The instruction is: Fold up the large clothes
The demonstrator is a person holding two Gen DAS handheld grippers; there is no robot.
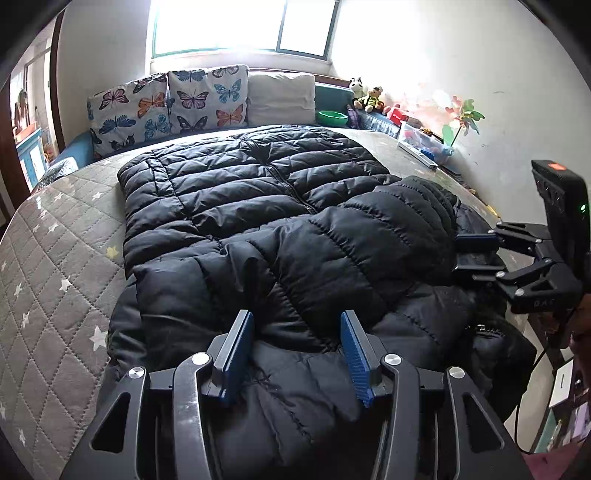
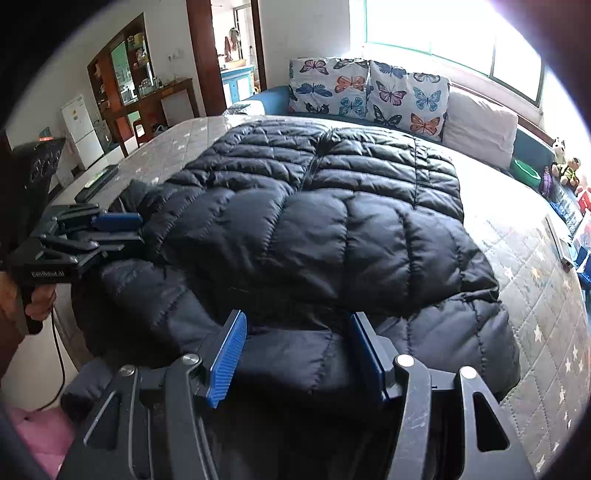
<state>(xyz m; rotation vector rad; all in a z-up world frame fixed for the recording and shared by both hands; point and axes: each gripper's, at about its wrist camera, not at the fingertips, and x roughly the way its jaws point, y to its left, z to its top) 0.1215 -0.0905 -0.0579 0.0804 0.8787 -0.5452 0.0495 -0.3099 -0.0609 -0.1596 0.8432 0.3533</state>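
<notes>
Only right wrist cam shows fridge (image 2: 82,127) beyond black puffer jacket (image 2: 314,221)

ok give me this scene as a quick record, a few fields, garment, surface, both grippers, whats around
garment: black puffer jacket, front up, zip closed, near end folded over onto the body
surface: grey quilted mattress with star print
left gripper: open, low over the near edge of the folded part, gripping nothing
right gripper: open, over the near edge further along, gripping nothing
far end: two butterfly cushions and a plain cushion under the window
far corner: soft toys, green bowl
fold state: partly done
</notes>
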